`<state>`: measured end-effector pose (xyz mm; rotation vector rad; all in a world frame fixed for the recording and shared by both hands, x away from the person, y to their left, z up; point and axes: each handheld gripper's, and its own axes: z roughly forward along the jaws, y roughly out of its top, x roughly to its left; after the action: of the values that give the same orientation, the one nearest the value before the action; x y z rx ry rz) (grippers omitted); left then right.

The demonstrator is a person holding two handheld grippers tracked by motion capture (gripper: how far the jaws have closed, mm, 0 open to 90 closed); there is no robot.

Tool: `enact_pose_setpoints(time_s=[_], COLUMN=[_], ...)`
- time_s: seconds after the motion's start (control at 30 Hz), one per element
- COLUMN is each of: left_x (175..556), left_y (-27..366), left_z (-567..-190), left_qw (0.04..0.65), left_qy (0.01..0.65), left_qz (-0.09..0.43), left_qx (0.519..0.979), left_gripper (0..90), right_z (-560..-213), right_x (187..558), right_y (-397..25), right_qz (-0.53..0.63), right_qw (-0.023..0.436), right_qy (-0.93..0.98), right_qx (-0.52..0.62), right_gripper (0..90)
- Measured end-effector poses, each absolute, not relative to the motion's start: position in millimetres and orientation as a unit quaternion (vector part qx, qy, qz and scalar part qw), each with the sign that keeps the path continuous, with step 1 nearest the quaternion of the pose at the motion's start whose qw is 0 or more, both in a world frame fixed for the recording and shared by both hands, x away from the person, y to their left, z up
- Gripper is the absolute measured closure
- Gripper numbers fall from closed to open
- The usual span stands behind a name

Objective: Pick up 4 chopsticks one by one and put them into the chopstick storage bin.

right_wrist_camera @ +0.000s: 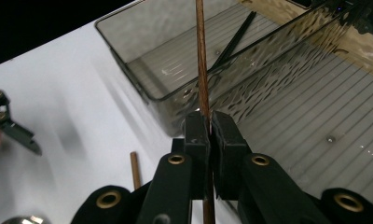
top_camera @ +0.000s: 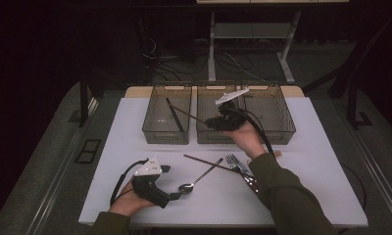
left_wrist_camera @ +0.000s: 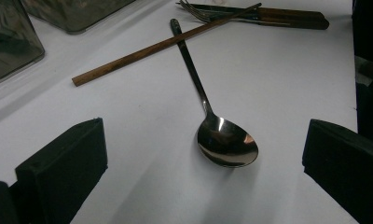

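Observation:
My right gripper [top_camera: 210, 121] [right_wrist_camera: 209, 122] hangs over the clear bins at the back, shut on a brown chopstick [top_camera: 189, 113] [right_wrist_camera: 201, 56] whose far end reaches toward the left bin [top_camera: 167, 133] [right_wrist_camera: 142, 70]. A black chopstick [top_camera: 175, 116] [right_wrist_camera: 233, 39] lies inside that bin. At the front left, my left gripper [top_camera: 177, 195] [left_wrist_camera: 205, 140] rests low on the table and is open, one jaw on each side of the bowl of a metal spoon [top_camera: 199, 177] [left_wrist_camera: 227, 147], touching nothing.
A second brown chopstick [top_camera: 208, 163] [left_wrist_camera: 161, 44] lies across the spoon's handle. A fork [top_camera: 234, 162] [left_wrist_camera: 198, 11] and a wooden-handled knife [left_wrist_camera: 287, 16] lie beside it. Two more clear bins [top_camera: 277, 134] stand right of the left one. The white table's edge is close in front.

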<state>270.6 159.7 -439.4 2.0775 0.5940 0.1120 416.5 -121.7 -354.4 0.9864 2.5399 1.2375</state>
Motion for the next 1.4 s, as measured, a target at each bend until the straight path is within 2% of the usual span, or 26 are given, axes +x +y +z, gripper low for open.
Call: enact_pose_setpoints(time_s=[1.13, 1.4], left_x=[271.3, 271.2], left_y=[160.7, 161.5], left_z=[-437.0, -436.6], left_qw=[0.476, 0.479], left_qy=[0.229, 0.229], left_qz=[0.047, 0.046], left_qx=[0.848, 0.846], left_gripper=[0.0, 0.0], right_z=[-365.8, -365.5], right_x=[480.4, 478.0], right_y=[-29.4, -17.6], right_qz=[0.366, 0.372], right_qw=[0.084, 0.085], right_qy=[0.845, 0.845], right_qx=[0.381, 0.374], right_gripper=[85.1, 76.3])
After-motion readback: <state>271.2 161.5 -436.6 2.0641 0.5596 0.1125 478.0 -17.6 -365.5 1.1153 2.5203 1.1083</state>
